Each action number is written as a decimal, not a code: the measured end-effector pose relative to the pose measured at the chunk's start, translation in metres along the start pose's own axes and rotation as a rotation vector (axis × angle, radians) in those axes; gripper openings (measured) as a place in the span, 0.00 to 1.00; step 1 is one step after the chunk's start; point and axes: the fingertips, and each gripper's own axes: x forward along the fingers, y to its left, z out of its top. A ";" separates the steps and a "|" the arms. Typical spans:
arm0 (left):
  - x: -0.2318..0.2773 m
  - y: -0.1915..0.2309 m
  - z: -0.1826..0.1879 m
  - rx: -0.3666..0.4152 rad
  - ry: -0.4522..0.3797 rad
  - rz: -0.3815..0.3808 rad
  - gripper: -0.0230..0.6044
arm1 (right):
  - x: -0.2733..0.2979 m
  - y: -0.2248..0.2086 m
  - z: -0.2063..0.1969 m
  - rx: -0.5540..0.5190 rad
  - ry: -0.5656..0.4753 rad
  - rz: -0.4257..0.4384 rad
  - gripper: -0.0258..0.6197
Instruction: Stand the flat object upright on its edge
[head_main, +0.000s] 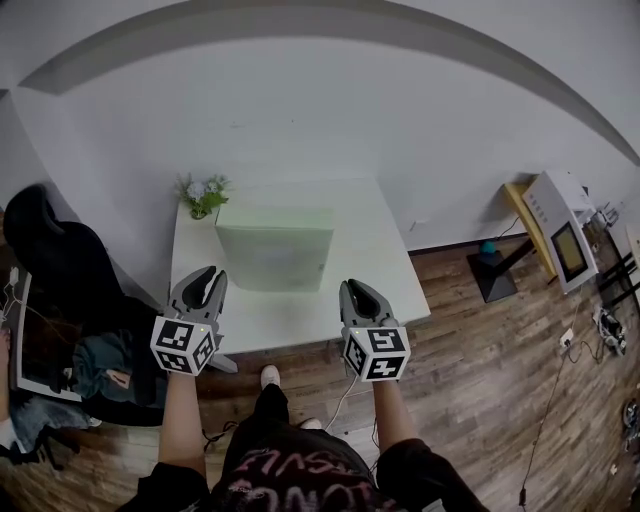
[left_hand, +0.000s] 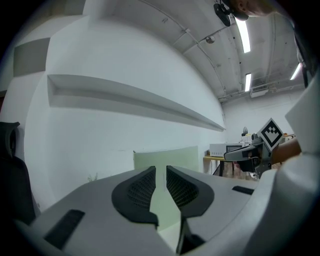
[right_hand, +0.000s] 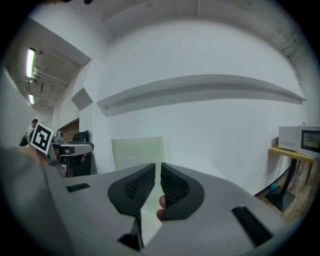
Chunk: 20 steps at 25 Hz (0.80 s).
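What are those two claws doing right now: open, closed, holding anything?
Left claw: almost closed, a narrow gap left, nothing in it.
Right claw: closed, holding nothing.

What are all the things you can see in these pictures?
table: one, white, middle of the room
flat board: one, pale green, standing on the table
plant: one, green with pale flowers, table's back left corner
microwave: one, white, far right
chair: one, black, left of the table
floor: brown wood, all around
shoe: one, white, by the table's near edge
left gripper: one, grey, table's near edge, jaws slightly apart, empty
right gripper: one, grey, table's near edge, jaws practically together, empty
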 end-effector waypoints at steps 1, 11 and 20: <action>-0.002 -0.001 0.001 0.002 0.001 0.005 0.15 | -0.003 -0.001 0.001 0.000 -0.002 -0.005 0.11; -0.020 -0.004 0.010 0.015 -0.012 0.045 0.06 | -0.022 0.000 0.008 -0.009 -0.023 -0.026 0.09; -0.027 -0.003 0.020 -0.011 -0.040 0.053 0.06 | -0.028 0.003 0.015 -0.018 -0.038 -0.036 0.09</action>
